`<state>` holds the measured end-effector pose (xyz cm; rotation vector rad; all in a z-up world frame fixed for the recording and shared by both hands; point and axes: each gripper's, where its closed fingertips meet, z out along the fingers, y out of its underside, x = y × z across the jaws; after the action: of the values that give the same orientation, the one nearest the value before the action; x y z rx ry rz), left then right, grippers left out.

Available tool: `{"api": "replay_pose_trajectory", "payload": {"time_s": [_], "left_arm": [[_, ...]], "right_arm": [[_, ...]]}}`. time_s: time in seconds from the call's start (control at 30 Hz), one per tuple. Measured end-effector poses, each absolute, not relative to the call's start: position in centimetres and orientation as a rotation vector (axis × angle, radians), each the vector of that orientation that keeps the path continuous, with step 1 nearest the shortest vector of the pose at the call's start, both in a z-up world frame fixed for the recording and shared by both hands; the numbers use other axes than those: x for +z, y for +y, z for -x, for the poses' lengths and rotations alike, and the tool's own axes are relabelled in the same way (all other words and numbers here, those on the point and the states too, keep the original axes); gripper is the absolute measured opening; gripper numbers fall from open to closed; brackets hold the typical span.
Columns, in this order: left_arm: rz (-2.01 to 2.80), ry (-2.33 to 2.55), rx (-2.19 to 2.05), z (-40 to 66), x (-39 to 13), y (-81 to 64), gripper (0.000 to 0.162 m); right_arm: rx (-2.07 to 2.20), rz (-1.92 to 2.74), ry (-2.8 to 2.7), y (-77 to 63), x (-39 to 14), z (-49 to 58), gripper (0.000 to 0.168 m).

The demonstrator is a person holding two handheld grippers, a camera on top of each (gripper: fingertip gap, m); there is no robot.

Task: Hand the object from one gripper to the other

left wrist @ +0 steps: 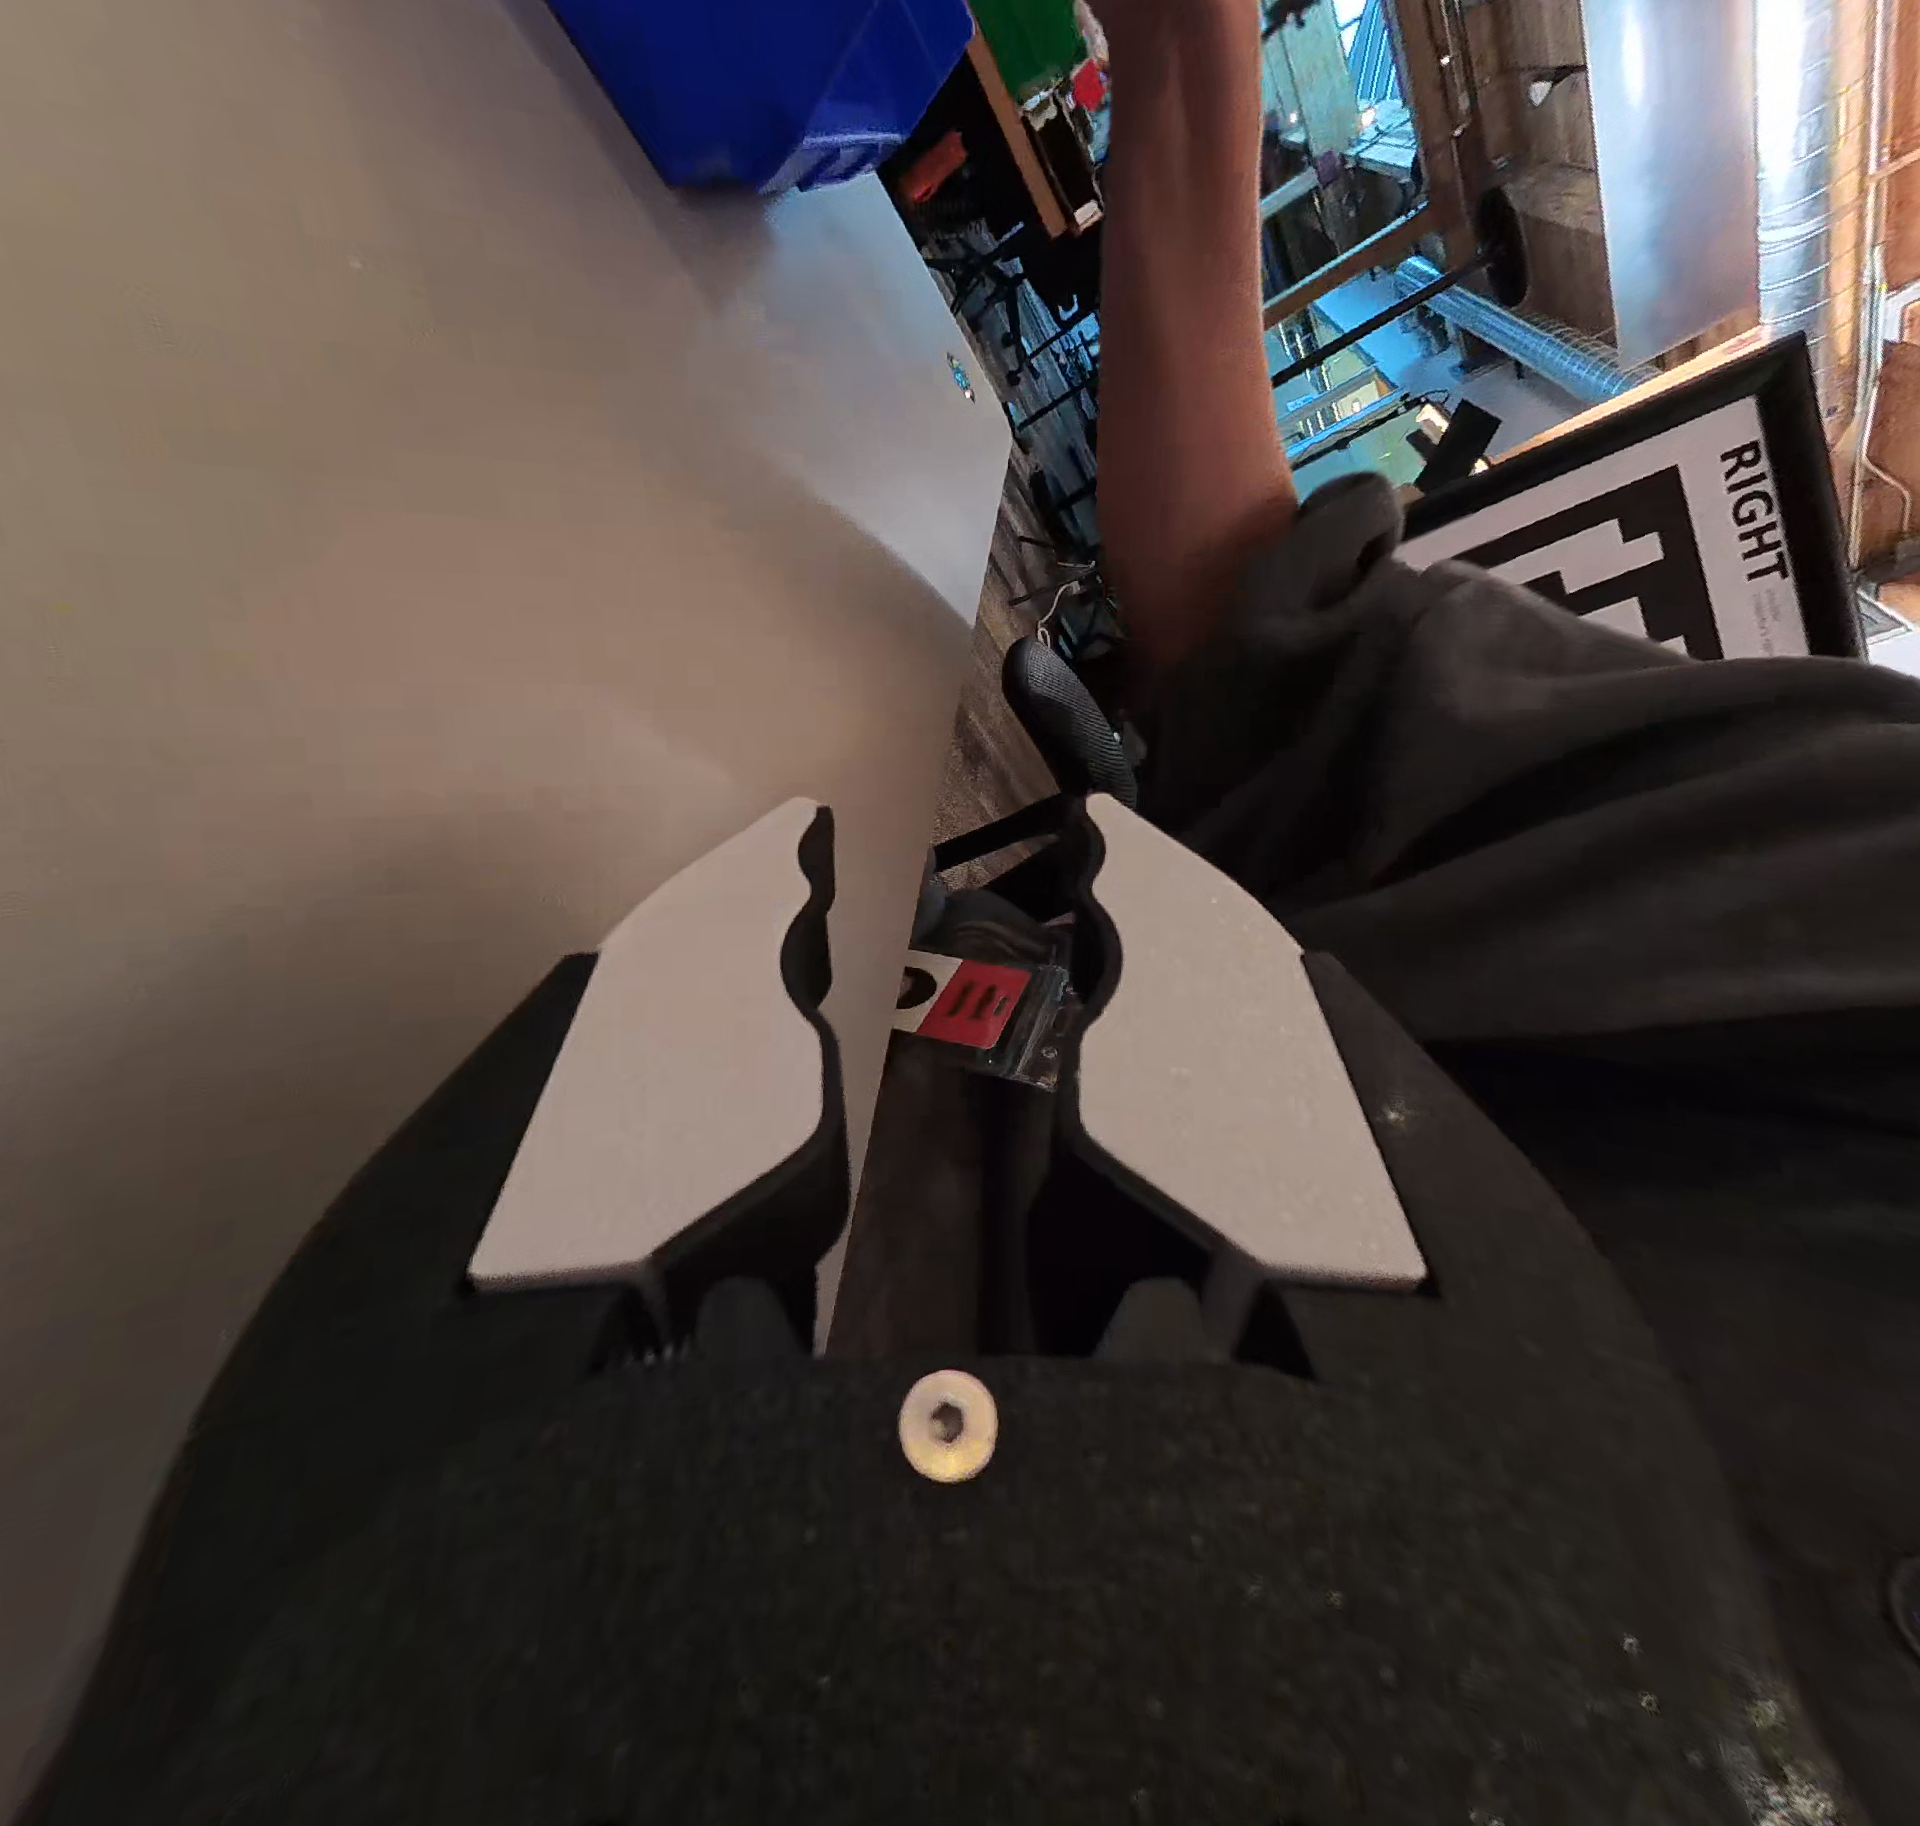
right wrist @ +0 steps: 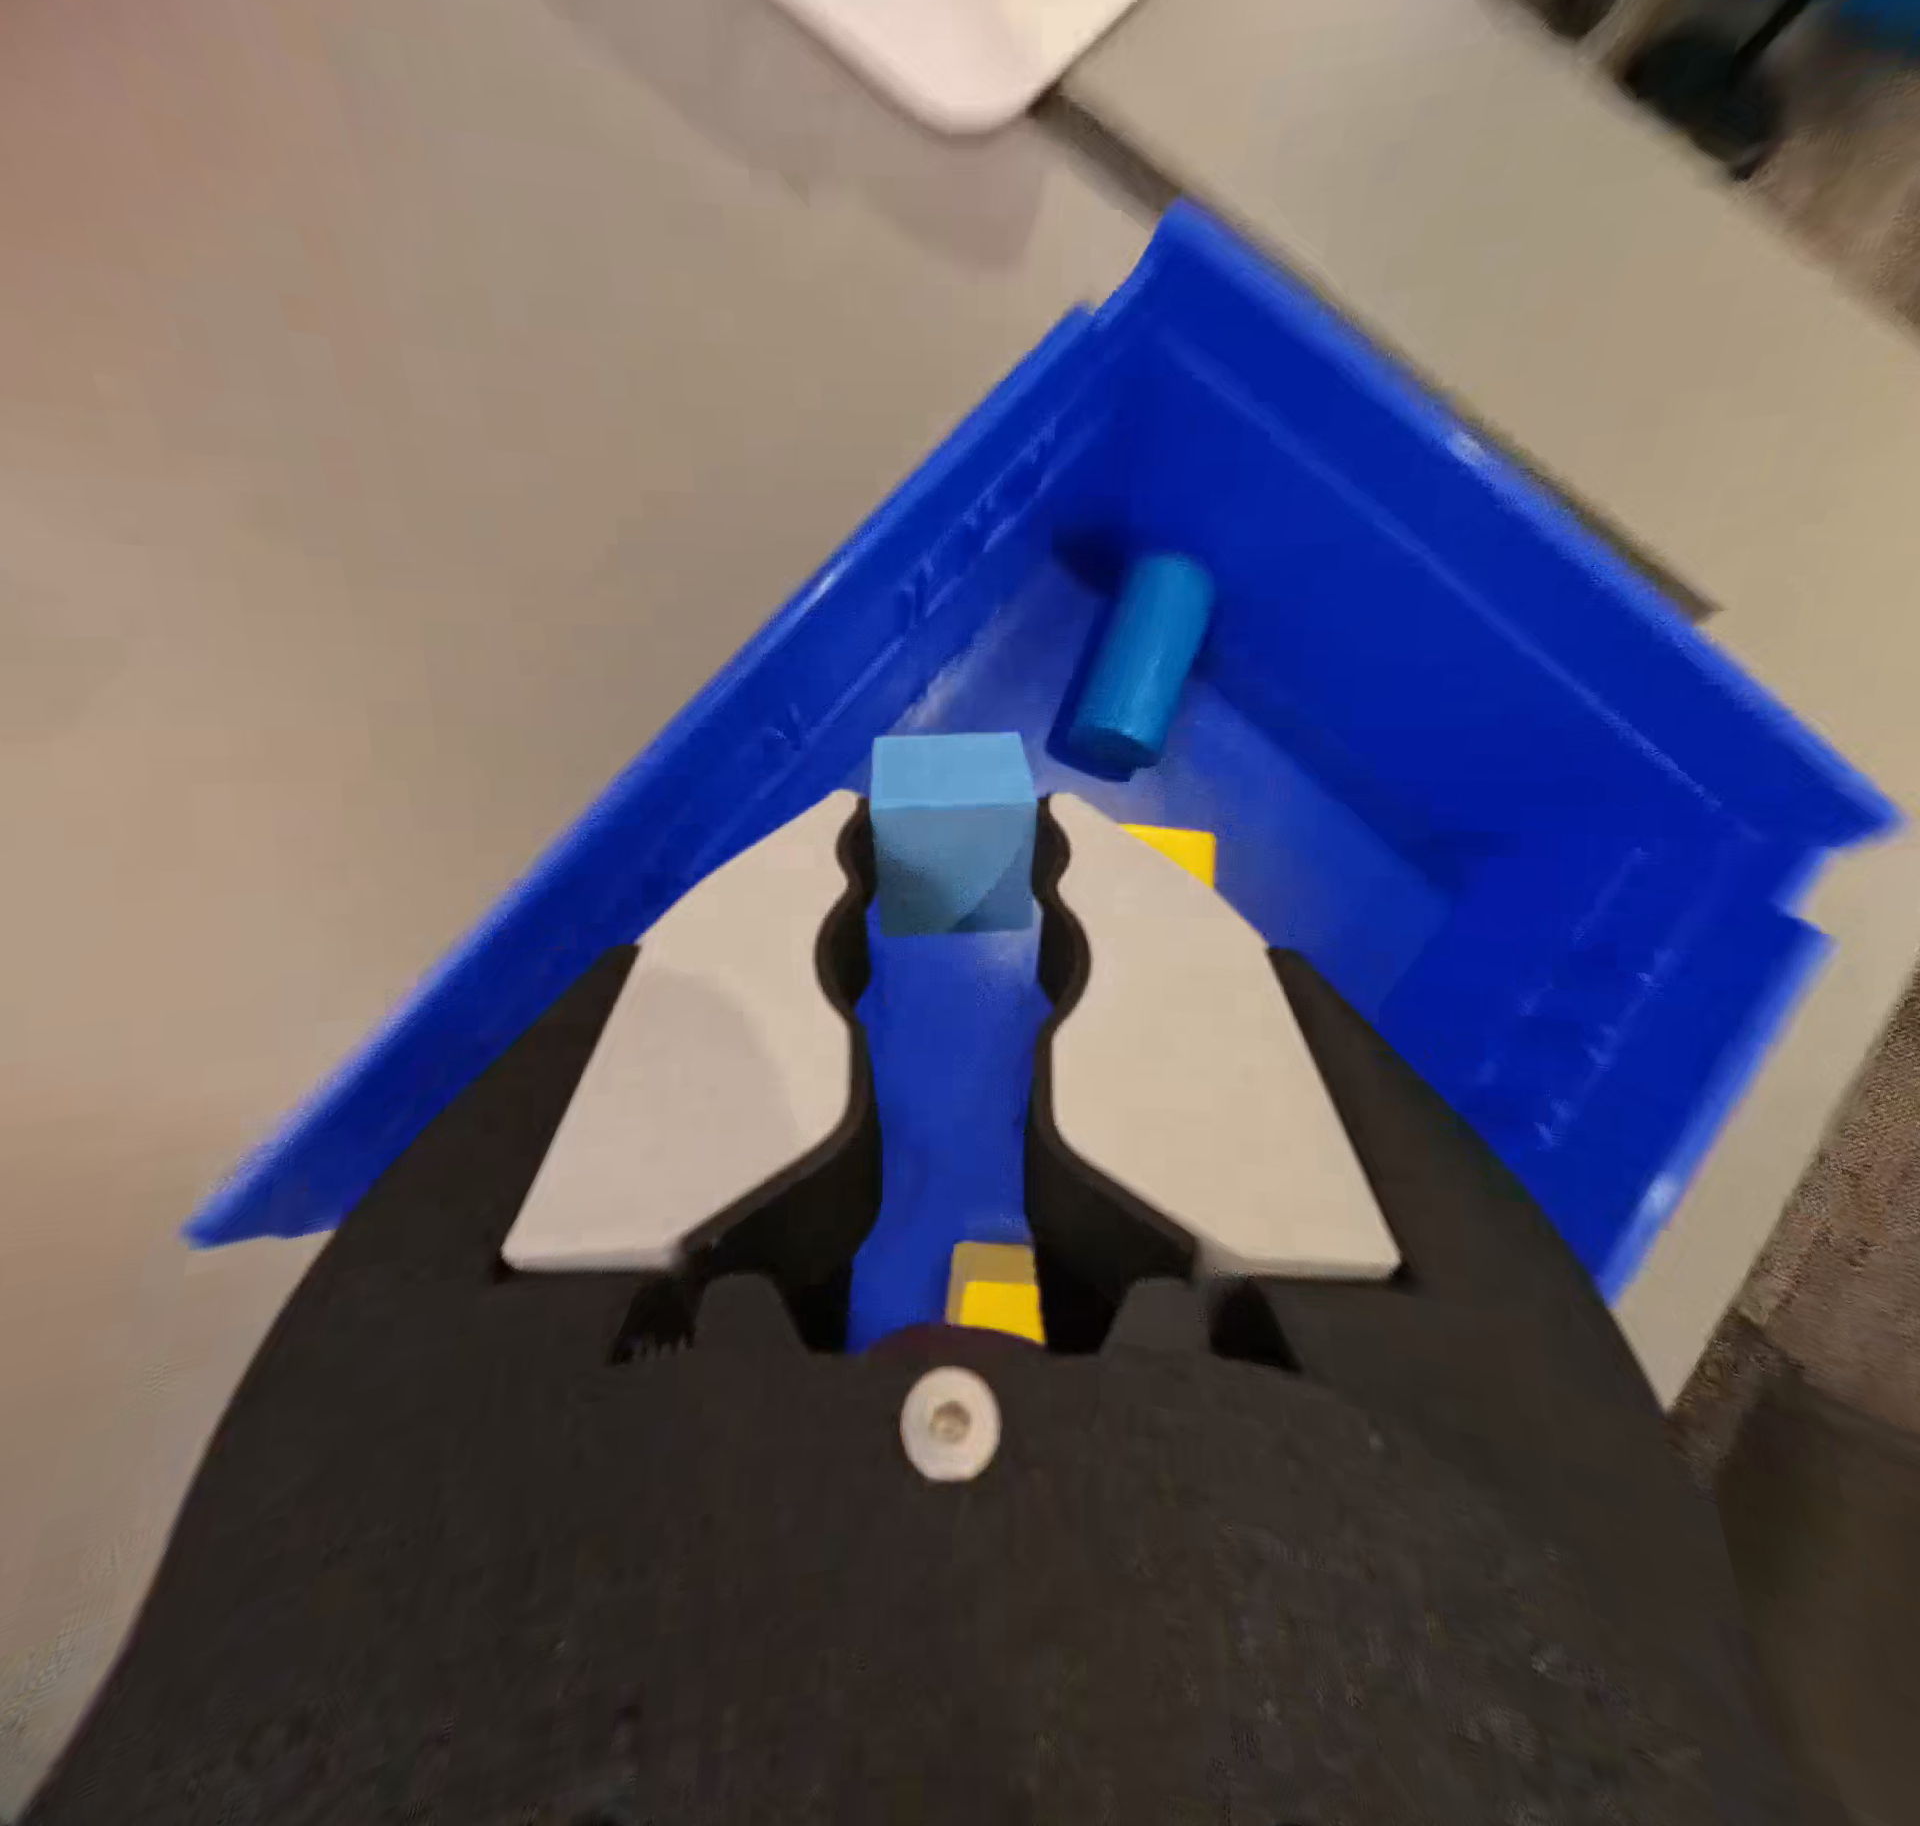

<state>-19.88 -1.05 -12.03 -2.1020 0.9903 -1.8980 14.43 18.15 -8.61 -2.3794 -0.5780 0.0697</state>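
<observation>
The right hand-held gripper clamps a light-blue cube above the blue bin; a blue cylinder lies at one o'clock. The left hand-held gripper is spread, grasping nothing.

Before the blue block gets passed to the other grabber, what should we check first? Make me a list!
1. Right hand-held gripper holds the light blue wooden cube between its fingertips: ok.
2. Cube lifted clear of the bright blue plastic bin: cannot tell; the picture is blurred.
3. Left hand-held gripper open and empty, ready to receive: ok.
4. Left hand-held gripper pointed at the cube: not ok; its view shows the grey table edge and a dark sleeve, no cube.
5. Other pieces stay behind: ok; the blue wooden cylinder and yellow blocks lie in the bin.
</observation>
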Motion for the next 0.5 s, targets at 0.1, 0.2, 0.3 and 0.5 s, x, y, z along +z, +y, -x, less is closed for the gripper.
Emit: {"api": "replay_pose_trajectory", "payload": {"time_s": [0.1, 0.2, 0.3, 0.5], "left_arm": [[2.116, 0.993, -1.895, 20.0, -12.3, -1.1, 0.042], [2.105, 0.980, -1.888, 20.0, -12.0, -0.8, 0.041], [2.111, 0.986, -1.888, 20.1, -12.1, -1.0, 0.041], [2.098, 0.978, -1.926, 19.8, -11.7, -1.2, 0.041]], "right_arm": [[0.140, 2.579, -0.708, 19.9, -13.0, -13.8, 0.029], [0.082, 2.728, -0.833, 21.0, -16.0, -14.3, 0.029], [-0.002, 2.847, -0.941, 20.8, -17.7, -14.9, 0.029], [-0.031, 2.862, -0.959, 21.6, -19.3, -14.5, 0.029]]}}
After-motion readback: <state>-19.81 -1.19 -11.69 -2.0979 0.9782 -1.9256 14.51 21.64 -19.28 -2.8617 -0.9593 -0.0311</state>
